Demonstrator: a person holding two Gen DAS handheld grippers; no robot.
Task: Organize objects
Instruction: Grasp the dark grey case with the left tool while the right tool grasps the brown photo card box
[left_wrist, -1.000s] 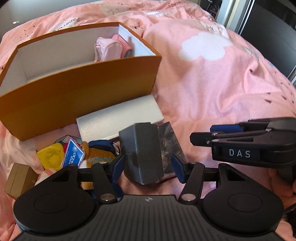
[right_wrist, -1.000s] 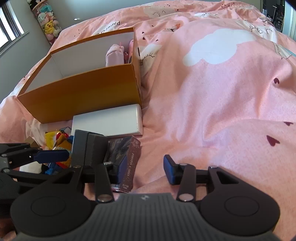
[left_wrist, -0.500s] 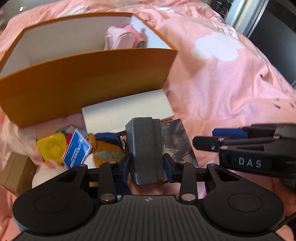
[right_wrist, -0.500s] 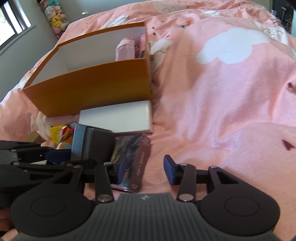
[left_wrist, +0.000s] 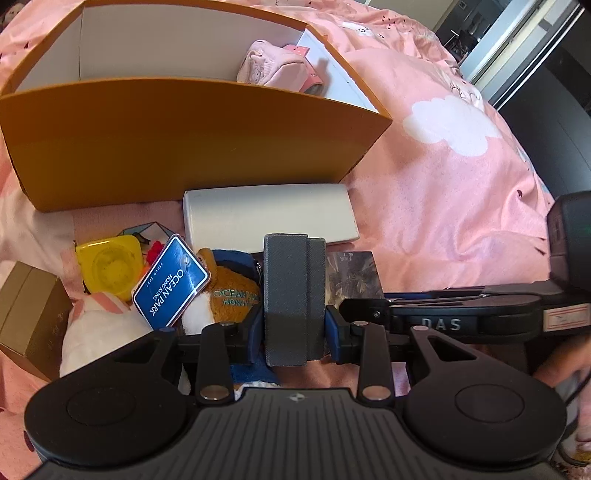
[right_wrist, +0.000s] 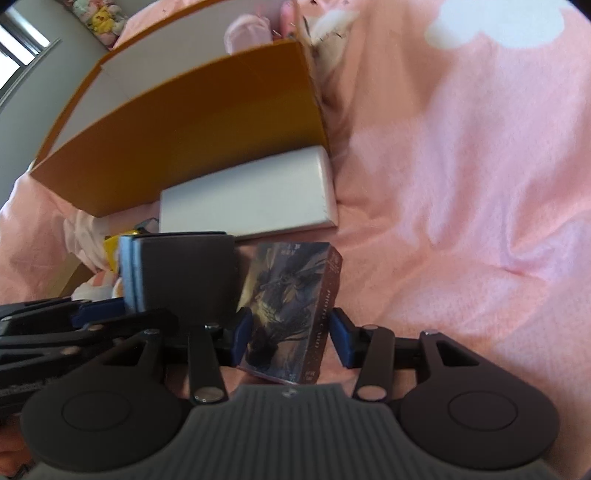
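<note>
My left gripper (left_wrist: 294, 326) is shut on a dark grey box (left_wrist: 291, 291), held upright just above the bed; the box also shows in the right wrist view (right_wrist: 184, 277). My right gripper (right_wrist: 290, 338) is open, its jaws on either side of a dark card box with a dragon print (right_wrist: 291, 314), a small gap on the right side. The card box lies beside the grey box (left_wrist: 352, 275). An open orange box (left_wrist: 184, 136) stands behind, with pink items (left_wrist: 277, 68) inside.
A flat white box (left_wrist: 269, 218) lies in front of the orange box. Left of the grey box lie a brown plush with a blue Ocean Park tag (left_wrist: 171, 282), a yellow case (left_wrist: 109, 264) and a tan box (left_wrist: 26, 314). Pink bedding (right_wrist: 461, 184) spreads right.
My left gripper closed on the grey box and both grippers moved forward toward the orange box. My right gripper slid left so its jaws now straddle the card box.
</note>
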